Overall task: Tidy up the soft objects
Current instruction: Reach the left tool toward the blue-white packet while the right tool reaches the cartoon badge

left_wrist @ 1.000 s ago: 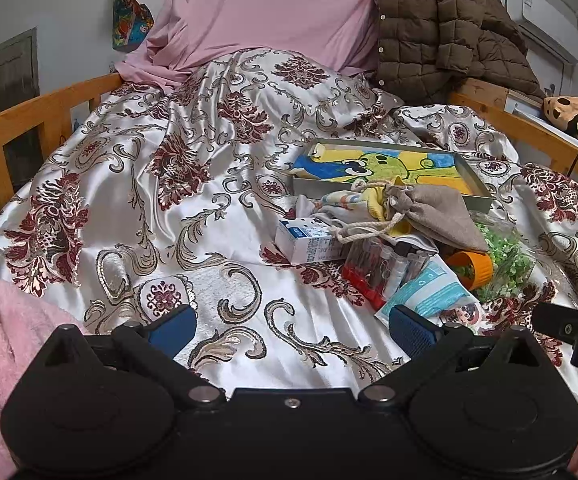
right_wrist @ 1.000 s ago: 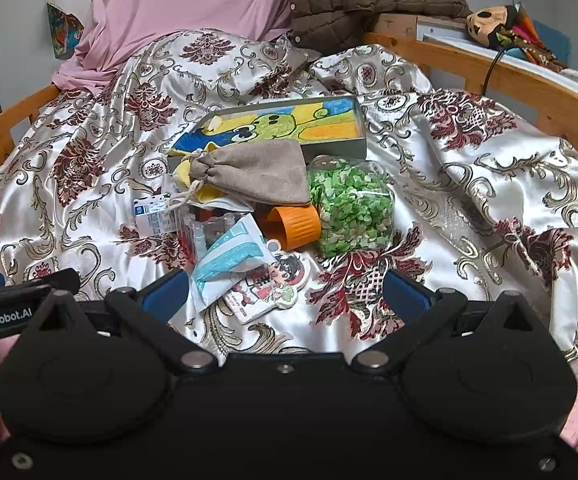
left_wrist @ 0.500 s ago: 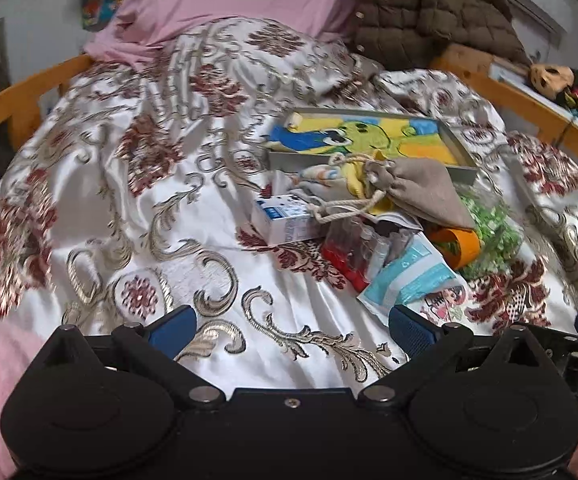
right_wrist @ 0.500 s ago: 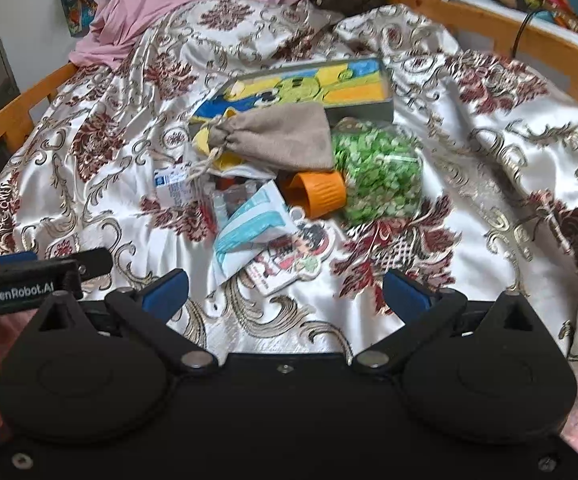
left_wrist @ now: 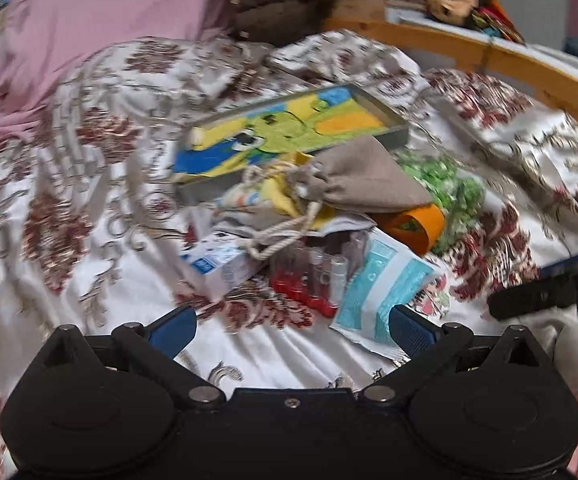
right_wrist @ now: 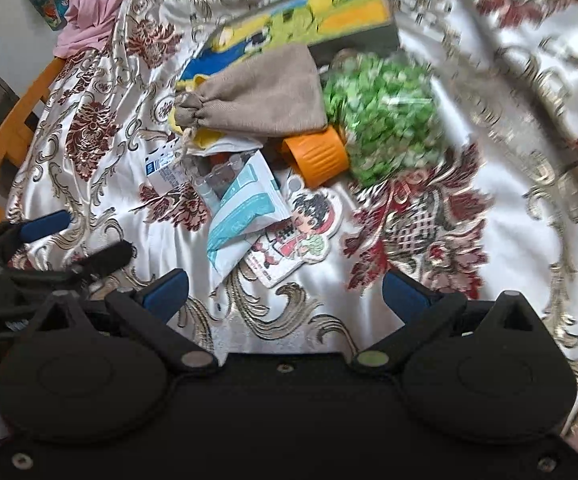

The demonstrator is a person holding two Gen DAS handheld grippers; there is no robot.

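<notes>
Hovering low over a floral satin bedspread [left_wrist: 89, 200], both grippers spread wide and empty, near a small heap of clutter.

Left gripper [left_wrist: 291, 326]: fingers released, aimed at the heap from its near side. Right gripper [right_wrist: 285, 290]: likewise released, looking down on the heap from the near right.

Grey drawstring pouch [right_wrist: 265, 96]: likely the soft thing to sort. Resting on top of the heap, straight ahead and farther away, leaning against a picture box [left_wrist: 289, 128]. Long axis running left to right, tied neck at the left, cord trailing toward the near side.

Between pouch and grippers: a teal packet [right_wrist: 245, 208], a cartoon tag [right_wrist: 301, 232], an orange cap [right_wrist: 317, 156], a bag of green pieces [right_wrist: 385, 116].

Neither gripper clearly nearer; motion blur hides the difference.
</notes>
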